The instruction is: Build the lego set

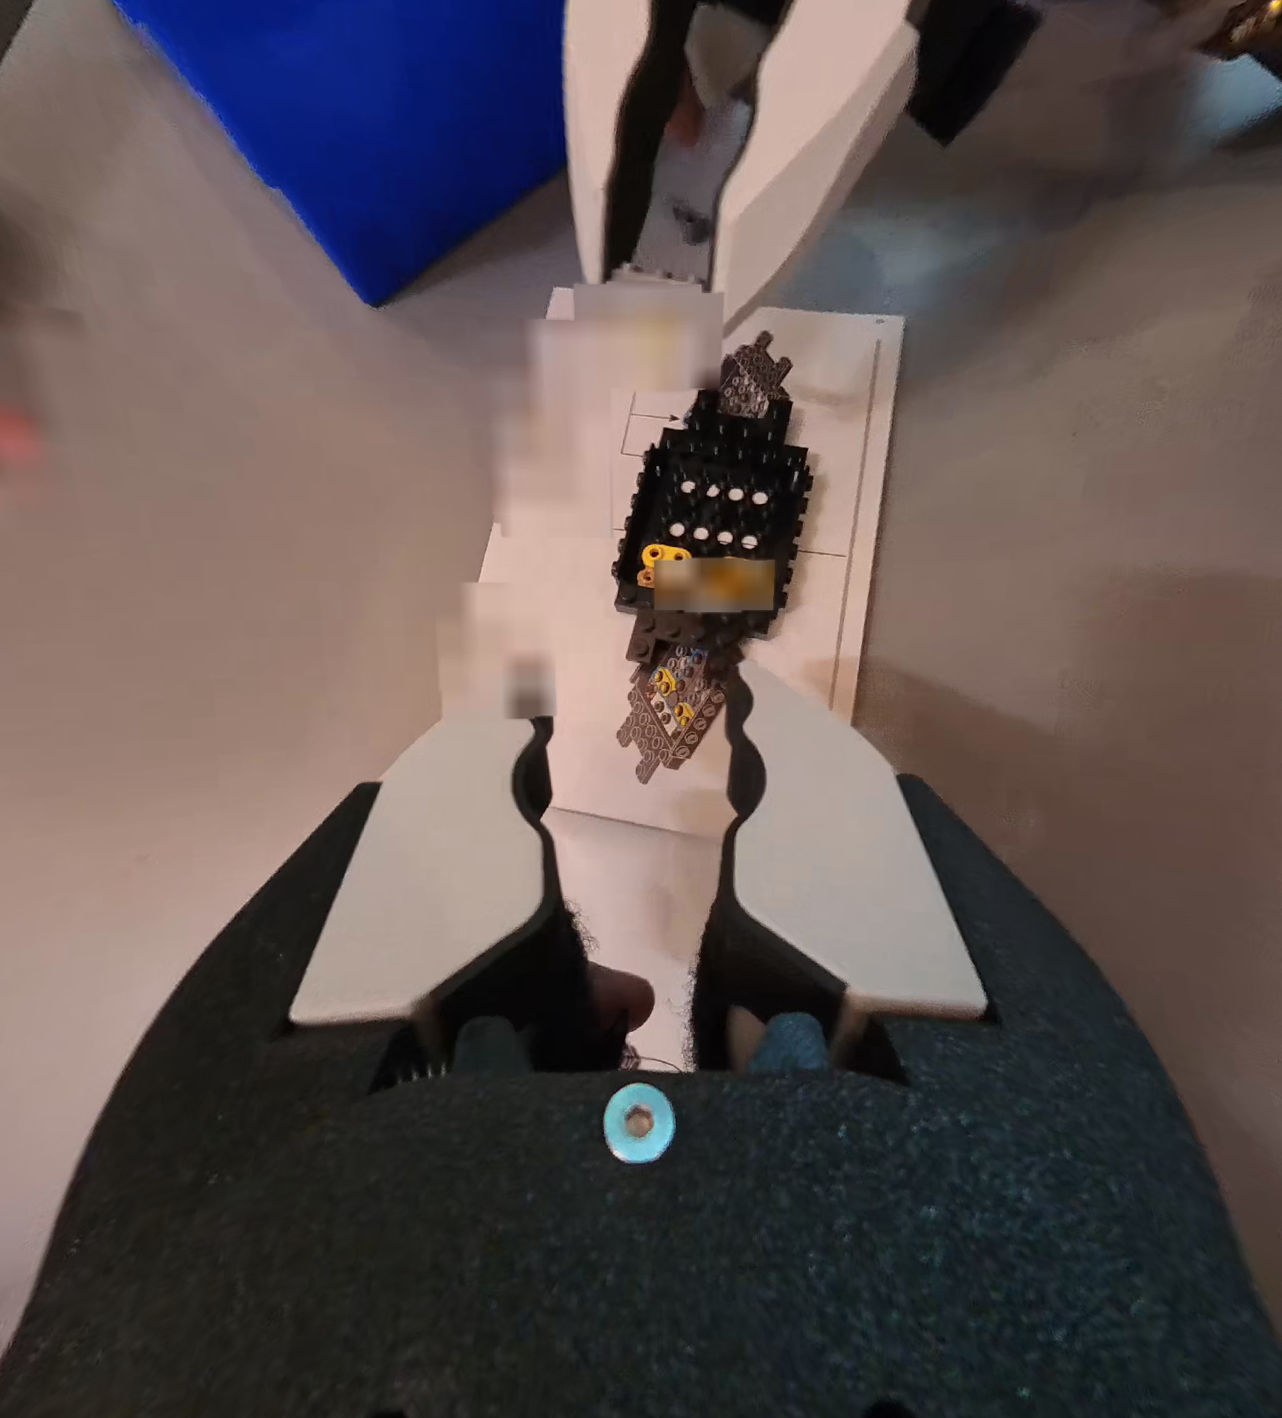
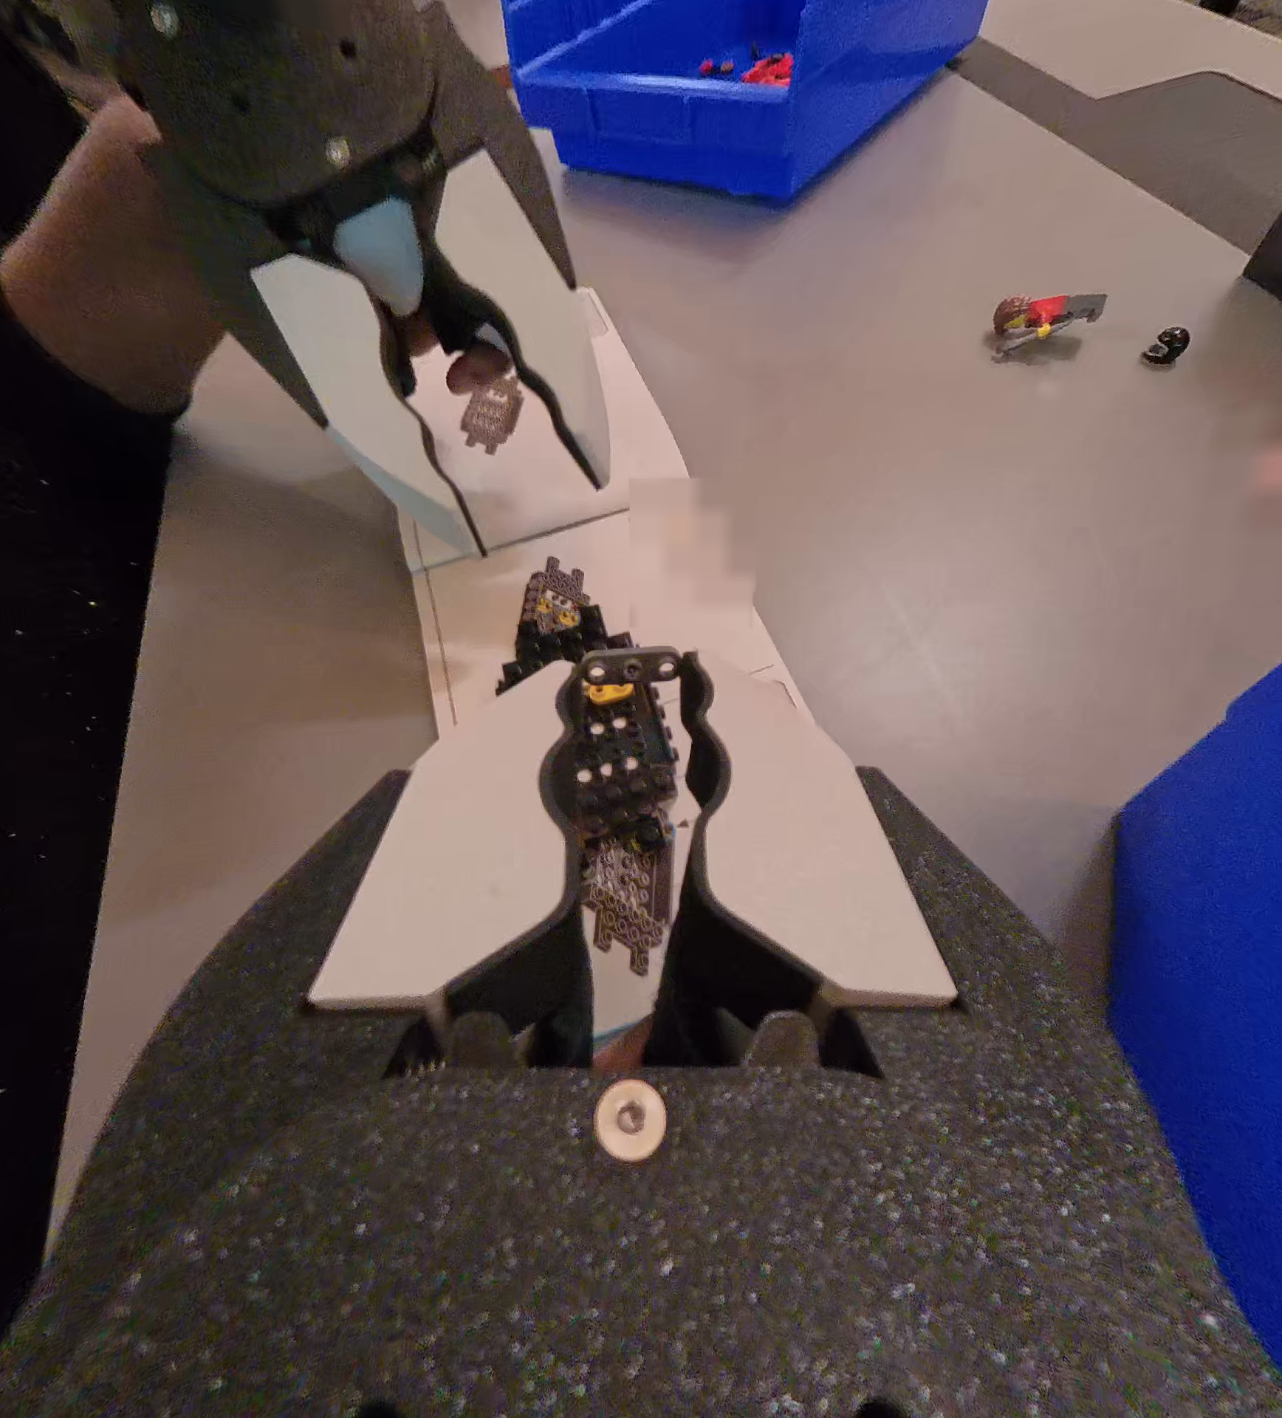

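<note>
1. Centrally, a black brick model (image 1: 715, 514) with rows of round holes and small yellow pieces is lying on a white printed sheet (image 1: 822, 476), which is resting on the grey table (image 2: 929, 537). Grey studded plates are sticking out at both ends of the model.
2. Held at the tips of the right gripper (image 2: 634, 666) is a small dark grey plate with three holes (image 2: 632, 664). The fingers are closing on its two ends, and the plate is hovering just above the model, near a yellow piece.
3. Facing it, the left gripper (image 1: 638, 737) is standing with its fingers apart and nothing between them. Its right fingertip (image 1: 745, 713) is sitting just beside the model's near grey end; whether it is touching cannot be told. In the right wrist view, a hand (image 2: 101, 261) is gripping this tool.
4. Farther out, a blue bin (image 2: 738, 92) containing small red and black pieces is standing near the sheet's far side, and a second blue bin (image 2: 1236, 959) is standing at the right.
5. Well apart on the table, a small figure with red parts (image 2: 1037, 322) and a small black piece (image 2: 1166, 344) are lying side by side.
</note>
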A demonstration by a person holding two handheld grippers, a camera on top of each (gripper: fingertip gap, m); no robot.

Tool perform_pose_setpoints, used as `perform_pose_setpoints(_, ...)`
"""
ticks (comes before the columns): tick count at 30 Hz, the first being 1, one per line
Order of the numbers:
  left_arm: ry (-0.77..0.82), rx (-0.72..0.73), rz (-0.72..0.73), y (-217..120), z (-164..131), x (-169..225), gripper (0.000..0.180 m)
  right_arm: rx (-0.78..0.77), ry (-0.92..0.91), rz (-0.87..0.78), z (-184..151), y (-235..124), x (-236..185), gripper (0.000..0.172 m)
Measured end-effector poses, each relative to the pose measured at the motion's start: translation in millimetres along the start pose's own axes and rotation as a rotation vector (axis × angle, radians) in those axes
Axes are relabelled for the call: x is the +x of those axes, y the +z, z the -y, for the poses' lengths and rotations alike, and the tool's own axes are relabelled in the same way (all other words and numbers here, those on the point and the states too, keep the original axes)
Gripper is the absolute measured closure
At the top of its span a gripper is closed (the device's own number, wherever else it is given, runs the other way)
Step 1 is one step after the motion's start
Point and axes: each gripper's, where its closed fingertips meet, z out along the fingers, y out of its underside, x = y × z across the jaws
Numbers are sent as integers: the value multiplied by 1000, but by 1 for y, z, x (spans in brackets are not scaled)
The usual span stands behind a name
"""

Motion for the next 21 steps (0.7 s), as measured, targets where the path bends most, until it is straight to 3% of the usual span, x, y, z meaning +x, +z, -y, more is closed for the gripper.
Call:
perform_pose_setpoints(5, 38, -80, 48, -6, -19, -9, 139, -19, 7, 39, 4, 16, 0, 148)
perform_pose_setpoints(13, 5, -42, -20, -10, -33, -14, 147, -259, -30, 61, 5, 22, -3, 148)
perform_pose_setpoints(21, 21, -44, -56, -8, -41, -15, 151, -396, -55, 78, -14, 46, -20, 148)
